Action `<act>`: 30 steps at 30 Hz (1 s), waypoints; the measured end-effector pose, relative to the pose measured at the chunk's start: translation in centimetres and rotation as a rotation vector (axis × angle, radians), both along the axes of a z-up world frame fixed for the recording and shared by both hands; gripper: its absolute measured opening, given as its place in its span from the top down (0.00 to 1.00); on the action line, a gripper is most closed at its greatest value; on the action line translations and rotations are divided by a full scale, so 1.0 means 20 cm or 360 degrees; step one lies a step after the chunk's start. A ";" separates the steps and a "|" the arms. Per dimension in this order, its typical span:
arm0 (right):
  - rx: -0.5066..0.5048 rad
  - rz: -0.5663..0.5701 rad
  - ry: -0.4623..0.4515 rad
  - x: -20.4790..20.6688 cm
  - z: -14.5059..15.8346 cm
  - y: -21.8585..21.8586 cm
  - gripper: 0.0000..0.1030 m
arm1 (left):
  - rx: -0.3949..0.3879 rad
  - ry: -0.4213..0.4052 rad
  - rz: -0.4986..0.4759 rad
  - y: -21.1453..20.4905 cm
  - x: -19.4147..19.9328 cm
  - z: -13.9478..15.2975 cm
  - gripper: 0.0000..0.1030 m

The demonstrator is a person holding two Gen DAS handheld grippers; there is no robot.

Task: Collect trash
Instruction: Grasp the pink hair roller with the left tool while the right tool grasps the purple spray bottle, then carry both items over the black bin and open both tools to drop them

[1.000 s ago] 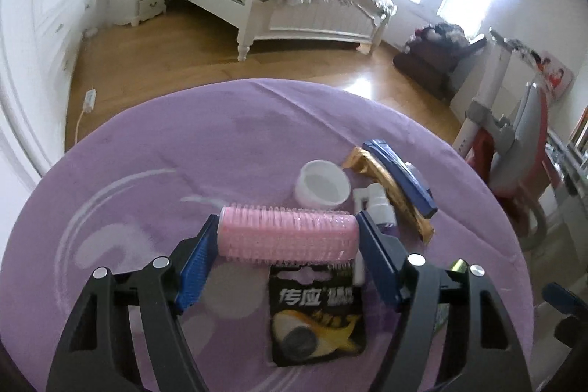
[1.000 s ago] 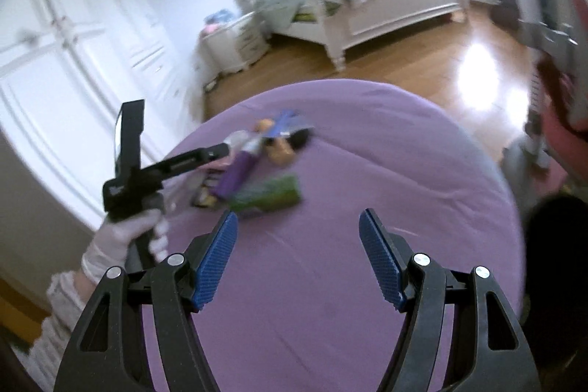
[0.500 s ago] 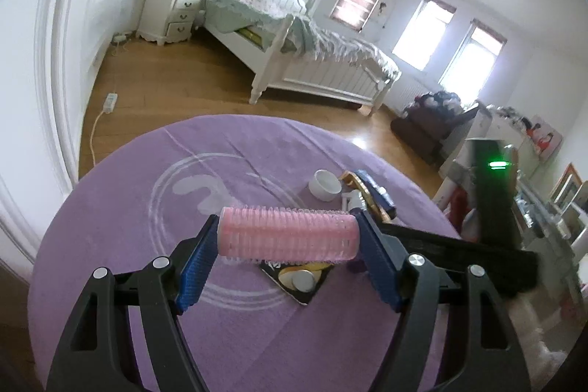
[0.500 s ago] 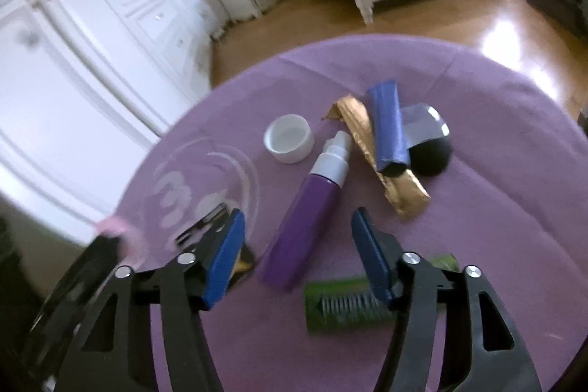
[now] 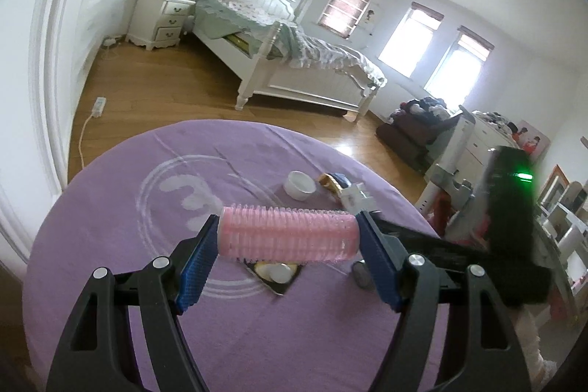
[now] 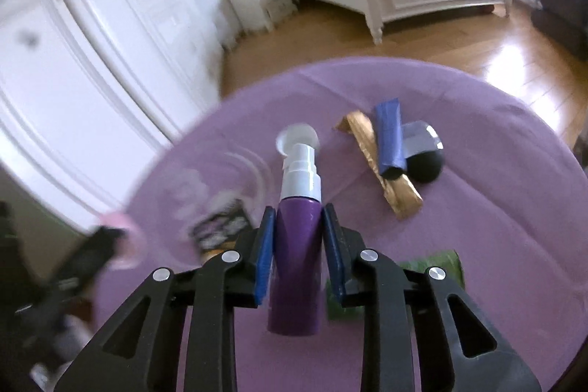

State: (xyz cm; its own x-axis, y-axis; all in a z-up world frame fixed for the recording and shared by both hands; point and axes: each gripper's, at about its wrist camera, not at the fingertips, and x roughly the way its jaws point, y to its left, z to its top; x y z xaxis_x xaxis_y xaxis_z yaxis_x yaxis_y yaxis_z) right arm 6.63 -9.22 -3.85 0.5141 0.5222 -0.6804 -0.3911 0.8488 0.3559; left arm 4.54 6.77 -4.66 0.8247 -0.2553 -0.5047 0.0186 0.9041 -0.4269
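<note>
Right now the right gripper (image 6: 298,237) is clamped on the purple spray bottle (image 6: 296,256), whose long axis runs straight away along the fingers, white pump head (image 6: 301,171) pointing far, so it looks set for a straight lift. Its body is smooth glossy plastic. Beyond lie a white cap (image 6: 296,136), a crinkled gold wrapper (image 6: 382,168) and a blue tube (image 6: 390,138) on the purple cloth (image 6: 477,208); a green pack (image 6: 430,270) sits just right. The left gripper (image 5: 288,237) grips a bristly pink hair roller (image 5: 288,234) crosswise, end to end, raised above the cloth and a black foil packet (image 5: 275,276)
</note>
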 end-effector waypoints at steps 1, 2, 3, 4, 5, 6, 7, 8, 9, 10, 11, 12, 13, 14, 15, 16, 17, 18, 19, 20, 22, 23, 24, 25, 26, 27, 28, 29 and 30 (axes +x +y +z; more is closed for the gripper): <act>0.0065 -0.0004 -0.0025 -0.04 0.04 -0.06 0.75 | 0.0000 -0.0007 -0.0018 -0.02 0.00 0.01 0.30; 0.0111 -0.0030 -0.0060 -0.10 0.08 -0.14 0.75 | 0.0005 -0.0017 -0.0038 -0.05 0.00 0.03 0.30; 0.0153 -0.0060 -0.0096 -0.14 0.12 -0.21 0.75 | 0.0008 -0.0024 -0.0055 -0.06 -0.01 0.04 0.30; 0.0198 -0.0099 -0.0133 -0.19 0.16 -0.30 0.75 | 0.0013 -0.0037 -0.0083 -0.10 -0.01 0.06 0.30; 0.0221 -0.0139 -0.0160 -0.22 0.19 -0.39 0.75 | 0.0014 -0.0051 -0.0109 -0.14 -0.01 0.08 0.30; 0.0241 -0.0190 -0.0193 -0.26 0.22 -0.48 0.75 | 0.0013 -0.0064 -0.0136 -0.18 -0.02 0.09 0.30; 0.0257 -0.0245 -0.0228 -0.30 0.25 -0.58 0.75 | 0.0018 -0.0078 -0.0176 -0.23 -0.02 0.11 0.30; 0.0263 -0.0286 -0.0253 -0.33 0.27 -0.65 0.75 | 0.0027 -0.0093 -0.0219 -0.29 -0.02 0.14 0.30; 0.0261 -0.0341 -0.0285 -0.37 0.28 -0.74 0.75 | 0.0032 -0.0105 -0.0257 -0.35 -0.02 0.15 0.30; 0.0252 -0.0409 -0.0325 -0.41 0.31 -0.85 0.75 | 0.0036 -0.0118 -0.0302 -0.41 -0.02 0.16 0.30; 0.0248 -0.0453 -0.0345 -0.44 0.30 -0.92 0.75 | 0.0040 -0.0131 -0.0358 -0.49 -0.01 0.18 0.30; 0.0245 -0.0491 -0.0360 -0.46 0.31 -0.99 0.75 | 0.0039 -0.0135 -0.0406 -0.56 -0.01 0.18 0.30; 0.0241 -0.0533 -0.0373 -0.49 0.31 -1.07 0.75 | 0.0034 -0.0135 -0.0456 -0.63 0.00 0.18 0.30; 0.0238 -0.0586 -0.0383 -0.53 0.30 -1.16 0.75 | 0.0028 -0.0134 -0.0498 -0.70 0.01 0.18 0.30; 0.0238 -0.0617 -0.0384 -0.54 0.30 -1.23 0.75 | 0.0021 -0.0131 -0.0541 -0.76 0.02 0.18 0.30; 0.0239 -0.0661 -0.0382 -0.57 0.29 -1.32 0.75 | 0.0017 -0.0127 -0.0594 -0.84 0.03 0.17 0.30; 0.0242 -0.0696 -0.0382 -0.59 0.27 -1.38 0.75 | 0.0016 -0.0124 -0.0634 -0.91 0.04 0.17 0.30; 0.0247 -0.0736 -0.0377 -0.62 0.25 -1.45 0.75 | 0.0014 -0.0120 -0.0678 -0.99 0.04 0.16 0.30; 0.0250 -0.0759 -0.0373 -0.64 0.24 -1.50 0.75 | 0.0011 -0.0111 -0.0731 -1.08 0.06 0.15 0.30; 0.0255 -0.0801 -0.0367 -0.66 0.22 -1.57 0.75 | 0.0009 -0.0103 -0.0784 -1.16 0.07 0.14 0.30; 0.0263 -0.0862 -0.0356 -0.70 0.18 -1.68 0.75 | 0.0009 -0.0096 -0.0873 -1.30 0.06 0.12 0.30; 0.0268 -0.0901 -0.0351 -0.73 0.16 -1.76 0.75 | 0.0009 -0.0090 -0.0910 -1.37 0.06 0.11 0.30; 0.0268 -0.0931 -0.0348 -0.75 0.13 -1.81 0.75 | 0.0008 -0.0082 -0.0945 -1.42 0.06 0.10 0.30; 0.0265 -0.0970 -0.0342 -0.77 0.12 -1.88 0.75 | 0.0008 -0.0073 -0.0986 -1.50 0.07 0.09 0.30; 0.0264 -0.0991 -0.0337 -0.77 0.08 -1.90 0.75 | 0.0008 -0.0065 -0.1015 -1.55 0.06 0.07 0.30; 0.0266 -0.1027 -0.0329 -0.78 0.06 -1.95 0.75 | 0.0005 -0.0055 -0.1041 -1.60 0.07 0.06 0.30; 0.0265 -0.1058 -0.0324 -0.79 0.04 -2.01 0.75 | 0.0002 -0.0039 -0.1072 -1.67 0.08 0.04 0.30; 0.0259 -0.1082 -0.0320 -0.79 0.02 -2.03 0.75 | -0.0001 -0.0030 -0.1092 -1.71 0.09 0.03 0.30; 0.0251 -0.1111 -0.0316 -0.81 0.01 -2.08 0.75 | -0.0002 -0.0018 -0.1122 -1.77 0.09 0.01 0.30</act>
State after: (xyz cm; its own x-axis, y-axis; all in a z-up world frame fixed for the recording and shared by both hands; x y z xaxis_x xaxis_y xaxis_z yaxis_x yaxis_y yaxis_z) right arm -9.51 -50.77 -3.75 0.8679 0.1128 -0.4838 0.1508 0.8681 0.4730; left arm 6.38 -28.56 -4.42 0.4676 -0.7315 -0.4963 0.6044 0.6743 -0.4243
